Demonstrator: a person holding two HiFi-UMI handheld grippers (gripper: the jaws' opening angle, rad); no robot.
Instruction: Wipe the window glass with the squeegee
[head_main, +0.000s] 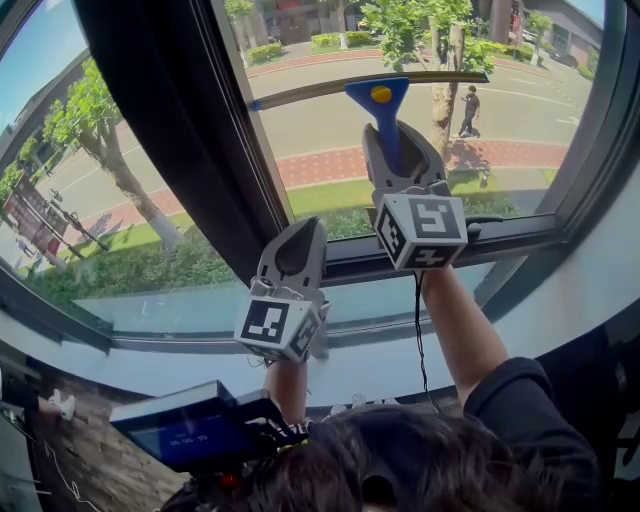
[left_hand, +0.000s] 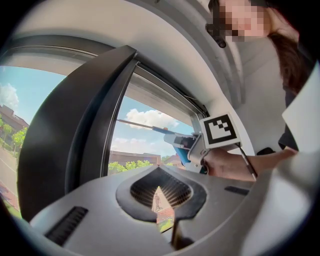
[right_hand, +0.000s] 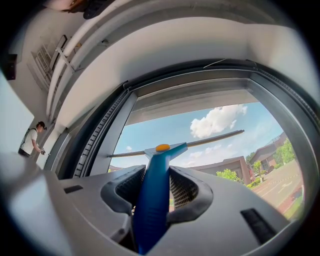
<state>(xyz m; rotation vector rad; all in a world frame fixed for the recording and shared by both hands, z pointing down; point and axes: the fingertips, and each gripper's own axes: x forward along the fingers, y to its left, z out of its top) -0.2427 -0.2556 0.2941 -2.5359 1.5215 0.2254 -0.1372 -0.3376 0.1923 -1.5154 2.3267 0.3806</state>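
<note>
A squeegee with a blue handle (head_main: 386, 118) and a long thin blade (head_main: 300, 96) lies against the window glass (head_main: 320, 150), its blade high on the right pane. My right gripper (head_main: 392, 140) is shut on the handle, which runs up between the jaws (right_hand: 152, 200) to an orange dot, with the blade (right_hand: 215, 137) crossing the pane above. My left gripper (head_main: 308, 228) is lower and to the left, in front of the bottom frame rail, shut with nothing in it. In the left gripper view its pads (left_hand: 140, 192) meet, and the squeegee (left_hand: 184, 145) shows beyond them.
A wide dark frame post (head_main: 170, 120) splits the window left of the wiped pane. The bottom rail (head_main: 520, 235) and white sill (head_main: 560, 300) run below. A device with a blue screen (head_main: 185, 425) sits near my chest. A person (right_hand: 32, 140) stands indoors far left.
</note>
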